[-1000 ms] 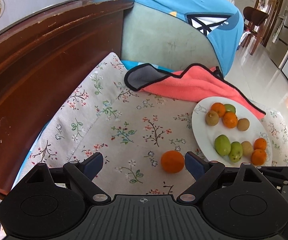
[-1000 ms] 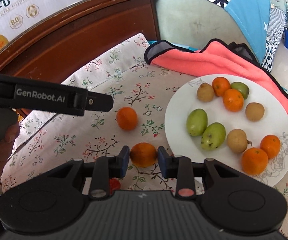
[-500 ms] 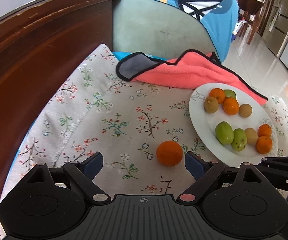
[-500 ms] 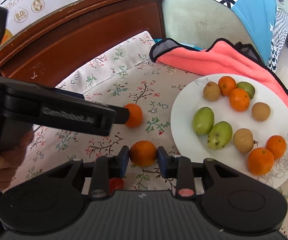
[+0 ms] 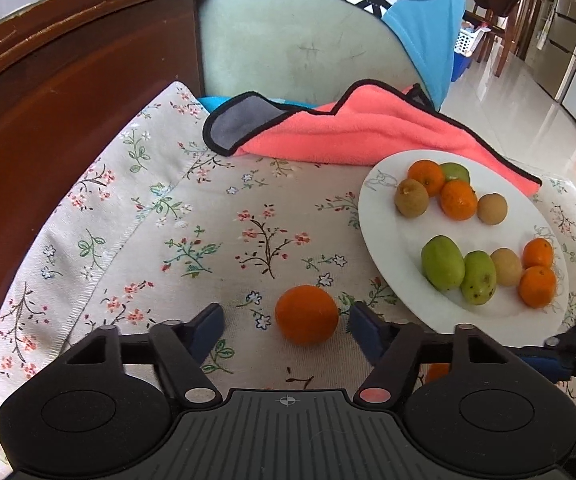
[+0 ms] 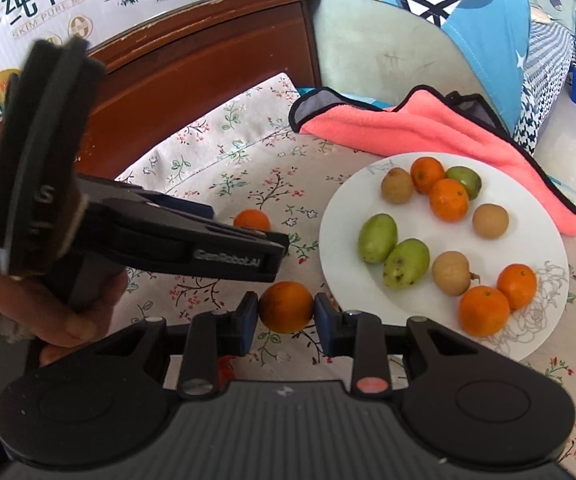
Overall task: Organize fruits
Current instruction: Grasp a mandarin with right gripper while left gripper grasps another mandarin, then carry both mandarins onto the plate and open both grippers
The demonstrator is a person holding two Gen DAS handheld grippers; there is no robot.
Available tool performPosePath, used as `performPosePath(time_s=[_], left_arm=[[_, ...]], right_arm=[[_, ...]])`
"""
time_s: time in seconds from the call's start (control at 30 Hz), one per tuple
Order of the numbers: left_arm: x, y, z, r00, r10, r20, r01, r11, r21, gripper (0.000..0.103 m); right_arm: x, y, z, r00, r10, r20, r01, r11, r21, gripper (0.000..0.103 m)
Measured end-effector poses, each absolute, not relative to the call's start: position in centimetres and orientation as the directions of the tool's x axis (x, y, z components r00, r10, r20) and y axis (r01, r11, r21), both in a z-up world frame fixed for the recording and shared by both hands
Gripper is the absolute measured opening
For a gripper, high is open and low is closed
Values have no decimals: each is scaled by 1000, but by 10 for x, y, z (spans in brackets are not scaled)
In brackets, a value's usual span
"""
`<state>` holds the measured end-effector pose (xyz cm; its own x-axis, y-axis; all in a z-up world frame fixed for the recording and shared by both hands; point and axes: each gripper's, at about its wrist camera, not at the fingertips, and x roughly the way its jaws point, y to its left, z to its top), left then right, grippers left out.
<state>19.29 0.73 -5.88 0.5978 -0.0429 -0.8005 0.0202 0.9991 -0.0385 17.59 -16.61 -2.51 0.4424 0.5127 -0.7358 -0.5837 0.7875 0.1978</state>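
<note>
My left gripper [image 5: 286, 322] is open, its fingers on either side of a loose orange [image 5: 306, 314] lying on the floral cloth; the orange sits nearer the right finger. That orange also shows in the right wrist view [image 6: 252, 220], partly hidden behind the left gripper body [image 6: 192, 250]. My right gripper [image 6: 287, 312] is shut on a second orange [image 6: 286, 307], low over the cloth beside the white plate [image 6: 340, 240]. The plate [image 5: 384, 232] holds several oranges, green fruits and brown fruits.
A pink towel [image 5: 360, 132] lies behind the plate. A dark wooden cabinet [image 5: 68, 92] stands on the left with a milk carton box [image 6: 68, 4] on top. A chair back with blue clothing [image 5: 368, 12] stands behind. The cloth's edge drops off at right.
My left gripper has moved forward so the loose orange now lies between its open fingers. My right gripper still holds its orange, shifted slightly.
</note>
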Motion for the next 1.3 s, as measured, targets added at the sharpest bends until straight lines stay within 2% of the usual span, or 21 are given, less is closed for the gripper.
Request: performPosePath(time_s=[0.33,0.37,0.87,1.07,1.3], left_arm=[[192,5,-57,614,-33,-789,30,999,-19,30],[191,5,-57,614,-36,-788,31,999,-21,29],[184,13,-36,656,-51,-753,28,999,-44,29],[180,11,-15,706,-51,-706,37,999,-35,29],[175,9,6,750,-100,-654,52,994,-92,29]], right_arm=[[177,-172,-21,448,512,-733,-576,792,201,31],[177,-172,-21,448,512,-733,-576,792,201,31],[183,-176,-16,455,530,-716,-556,797,237,31],[190,-194,1,504,538,-675,-519,814,261,31],[205,-224,21,580,528,-621,-450,843,296,31]])
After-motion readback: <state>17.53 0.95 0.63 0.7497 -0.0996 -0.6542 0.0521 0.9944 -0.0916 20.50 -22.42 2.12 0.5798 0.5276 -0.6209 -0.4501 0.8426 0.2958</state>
